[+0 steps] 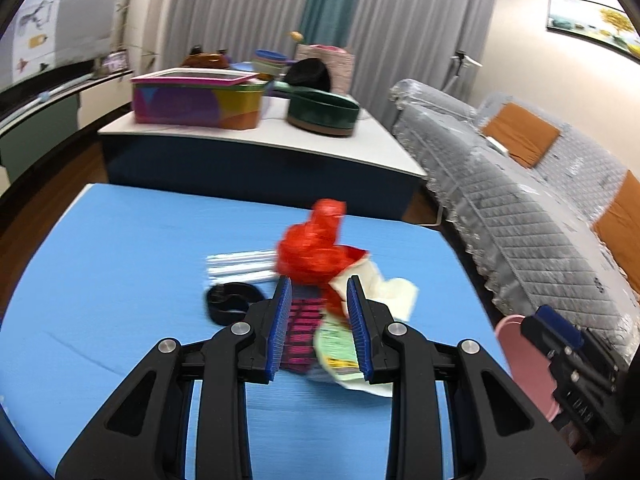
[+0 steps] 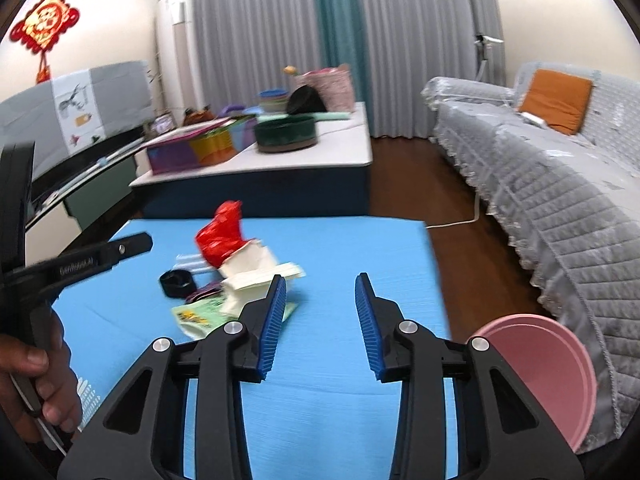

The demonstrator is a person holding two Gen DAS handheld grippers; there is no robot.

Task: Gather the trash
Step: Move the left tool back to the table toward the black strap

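A heap of trash lies on the blue table [image 1: 120, 280]: a red plastic bag [image 1: 316, 244], a white crumpled carton [image 2: 256, 268], a green wrapper [image 2: 200, 312], a pink and black wrapper [image 1: 304, 320], a black ring [image 1: 230, 300] and clear plastic strips [image 1: 240, 266]. My left gripper [image 1: 319, 284] hovers just before the heap, open, with the wrappers showing through the gap but not pinched. My right gripper [image 2: 322, 278] is open over bare blue table to the right of the heap, nothing between its fingers. The left gripper [image 2: 136, 246] shows side-on at the left in the right wrist view.
A pink basin [image 2: 552, 372] sits off the table's right edge. Beyond the blue table stands a low white-topped table [image 1: 360, 148] with a colourful box [image 1: 196, 100] and a green round tin [image 1: 324, 114]. A grey covered sofa [image 2: 560, 200] runs along the right. A hand [image 2: 36, 392] grips the left tool.
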